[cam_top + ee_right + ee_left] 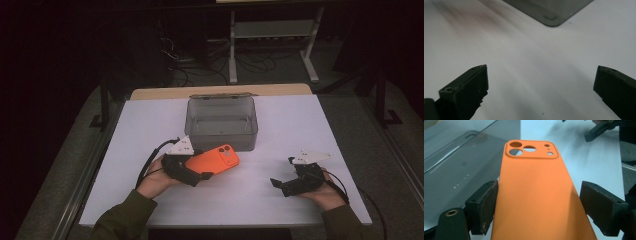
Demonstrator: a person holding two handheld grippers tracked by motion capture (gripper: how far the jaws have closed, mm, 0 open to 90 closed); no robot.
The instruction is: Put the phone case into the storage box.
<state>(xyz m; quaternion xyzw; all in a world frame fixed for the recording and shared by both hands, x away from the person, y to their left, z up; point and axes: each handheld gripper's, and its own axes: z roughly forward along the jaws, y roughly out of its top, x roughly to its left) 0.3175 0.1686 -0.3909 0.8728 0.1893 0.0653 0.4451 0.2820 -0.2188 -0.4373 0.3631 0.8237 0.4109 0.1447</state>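
One orange phone case [216, 160] at frame centre, between jaws of left gripper [192, 167]; pads flank its edges, firm grip I cannot tell. Right gripper [284, 176] at lower right, jaws wide, holding nothing. Grey plastic box [221, 132] above, nothing inside; placing seems left.

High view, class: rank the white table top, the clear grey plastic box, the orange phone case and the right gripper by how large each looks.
1. White table top
2. Clear grey plastic box
3. Orange phone case and right gripper: they look about alike, so I leave these two unranked.
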